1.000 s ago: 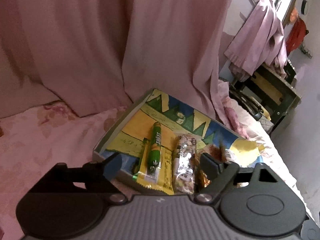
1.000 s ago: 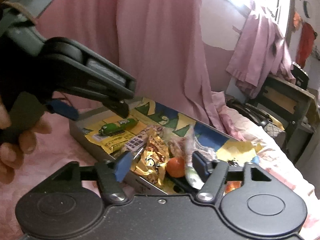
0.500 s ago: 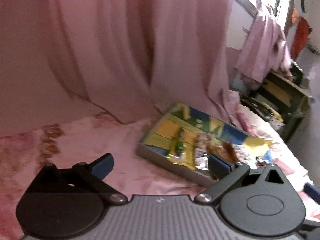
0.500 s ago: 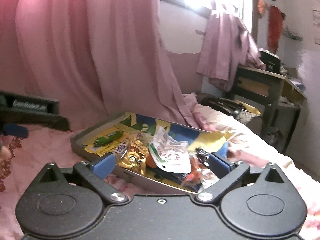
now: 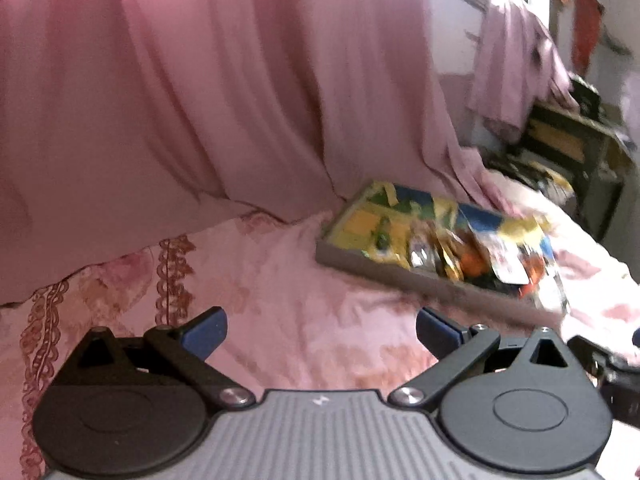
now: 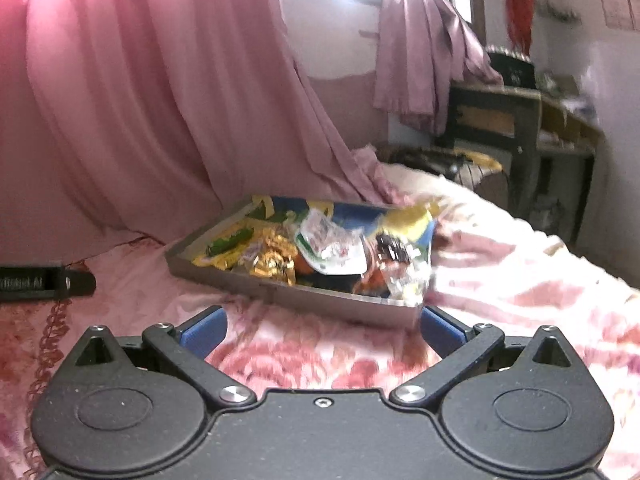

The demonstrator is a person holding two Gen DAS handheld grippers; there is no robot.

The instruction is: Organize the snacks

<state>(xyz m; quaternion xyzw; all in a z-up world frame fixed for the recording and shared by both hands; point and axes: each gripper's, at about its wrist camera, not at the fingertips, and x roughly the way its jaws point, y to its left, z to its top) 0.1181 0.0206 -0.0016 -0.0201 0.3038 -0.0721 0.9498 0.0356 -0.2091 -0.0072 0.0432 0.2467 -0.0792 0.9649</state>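
Tongs, left (image 5: 320,330) and right (image 6: 320,330), now gape empty, backed off the tray (image 6: 280,292); snacks (image 6: 332,246) sit inside it, sorting looks finished.

We see a bed (image 6: 500,280) under a pink flowered cover; on it lies a shallow grey tray (image 6: 280,286) of snack packets (image 6: 332,246), beside a pink curtain (image 6: 160,120) draping its far edge.
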